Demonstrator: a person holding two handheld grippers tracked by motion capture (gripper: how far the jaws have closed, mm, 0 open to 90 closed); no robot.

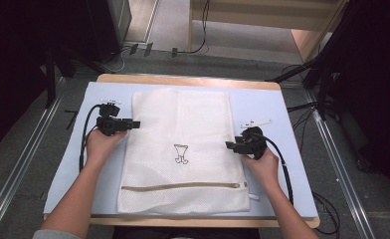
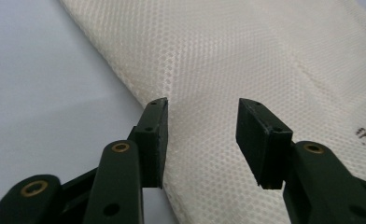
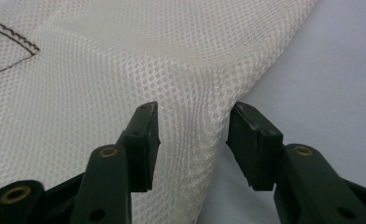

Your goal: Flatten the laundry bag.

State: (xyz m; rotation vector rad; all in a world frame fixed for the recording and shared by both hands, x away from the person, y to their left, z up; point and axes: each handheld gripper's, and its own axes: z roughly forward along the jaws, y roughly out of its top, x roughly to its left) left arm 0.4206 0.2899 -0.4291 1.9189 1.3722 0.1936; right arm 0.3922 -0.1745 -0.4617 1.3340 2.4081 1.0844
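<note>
two grippers work at the long edges of a white mesh laundry bag that lies flat down the middle of a pale blue mat on the table, its zipper running across the end nearest the person. the left gripper sits at the bag's left edge — in the left gripper view its jaws stand spread wide, with the mesh edge passing between them; the pads hover over the fabric without pinching it. the right gripper meets the bag's right edge. in the right gripper view its jaws are parted too, a little narrower, and a raised ridge of mesh bulges up in the gap, its right flank just at the right-hand pad — not yet squeezed. a small dark printed outline marks the bag's middle, between the two grippers.
</note>
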